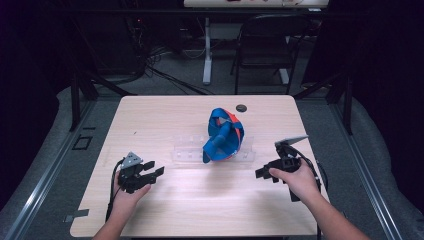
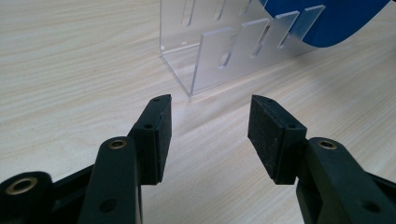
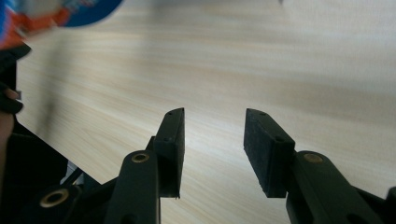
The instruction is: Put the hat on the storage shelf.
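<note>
Left gripper [image 1: 150,173] agape near clear rack [image 2: 219,51]; right gripper [image 1: 263,172] agape

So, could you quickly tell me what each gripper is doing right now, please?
Left gripper: open, holding nothing, over the table.
Right gripper: open, holding nothing.

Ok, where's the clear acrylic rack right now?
In the high view the clear acrylic rack lies mid-table, between the left tool and the right tool, with the blue-and-orange item sitting in its right part.
</note>
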Demonstrator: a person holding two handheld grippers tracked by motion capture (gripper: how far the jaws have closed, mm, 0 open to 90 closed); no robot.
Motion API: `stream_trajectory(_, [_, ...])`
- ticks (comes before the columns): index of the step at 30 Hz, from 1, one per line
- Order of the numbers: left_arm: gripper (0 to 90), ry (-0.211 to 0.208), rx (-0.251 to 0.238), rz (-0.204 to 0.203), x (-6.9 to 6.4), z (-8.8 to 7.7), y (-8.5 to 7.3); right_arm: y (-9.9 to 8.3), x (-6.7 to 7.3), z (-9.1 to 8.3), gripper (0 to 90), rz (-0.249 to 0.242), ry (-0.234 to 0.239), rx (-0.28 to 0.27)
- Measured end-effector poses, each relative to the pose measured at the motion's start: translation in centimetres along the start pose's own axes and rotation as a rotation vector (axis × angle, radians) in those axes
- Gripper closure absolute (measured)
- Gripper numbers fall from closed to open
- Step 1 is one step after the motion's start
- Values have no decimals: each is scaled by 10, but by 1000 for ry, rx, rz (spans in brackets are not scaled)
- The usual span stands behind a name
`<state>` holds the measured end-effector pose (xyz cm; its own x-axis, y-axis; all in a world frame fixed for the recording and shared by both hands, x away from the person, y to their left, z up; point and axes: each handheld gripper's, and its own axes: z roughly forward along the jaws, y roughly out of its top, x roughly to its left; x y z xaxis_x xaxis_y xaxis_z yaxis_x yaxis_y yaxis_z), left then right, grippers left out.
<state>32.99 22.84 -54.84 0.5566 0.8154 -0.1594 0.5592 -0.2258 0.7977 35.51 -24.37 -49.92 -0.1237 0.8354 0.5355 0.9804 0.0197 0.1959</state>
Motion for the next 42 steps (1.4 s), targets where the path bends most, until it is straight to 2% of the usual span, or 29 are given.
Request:
stream_trajectory(1, [499, 4, 6, 7, 1, 0, -1, -4, -2, 3, 592, 8, -2, -4])
stream_trajectory(4, [499, 11, 11, -3, 5, 0, -3, -17, -10, 8, 593, -25, -3, 8])
stream_trajectory(5, [499, 10, 19, -9, 6, -1, -3, -22, -10, 10, 595, -23, -6, -9])
stream_trajectory(7, [499, 12, 10, -19, 8, 0, -4, -29, -14, 11, 594, -49, 8, -19])
stream_trajectory(10, [499, 18, 12, -21, 9, 1, -5, -38, -18, 13, 594, -31, 40, -55])
stream_trajectory(12, [499, 19, 14, -21, 9, 2, -5, -44, -20, 16, 594, -22, 44, -87])
stream_trajectory(13, [499, 21, 16, -21, 9, 3, -6, -46, -22, 17, 593, -36, 41, -86])
stream_trajectory(17, [497, 24, 41, -3, 9, 7, -7, -55, -26, 21, 593, -60, -2, -120])
stream_trajectory(20, [497, 24, 47, -2, 8, 9, -7, -62, -28, 23, 588, -61, 13, -160])
stream_trajectory(22, [497, 27, 58, 10, 8, 10, -8, -67, -29, 26, 589, -66, 12, -167])
stream_trajectory(25, [496, 24, 61, 15, 6, 13, -8, -74, -29, 29, 586, -67, 38, -182])
stream_trajectory(29, [496, 25, 64, 21, 5, 13, -8, -79, -29, 33, 585, -83, 43, -221])
stream_trajectory(32, [494, 26, 64, 31, 5, 14, -8, -80, -30, 33, 584, -64, 58, -249])
stream_trajectory(37, [488, 22, 63, 25, 4, 15, -8, -82, -35, 38, 583, -77, 21, -301])
stream_trajectory(39, [487, 19, 68, 27, 3, 15, -8, -83, -37, 39, 583, -94, 38, -316])
stream_trajectory(42, [487, 21, 69, 28, 3, 16, -8, -84, -40, 39, 583, -79, 48, -324])
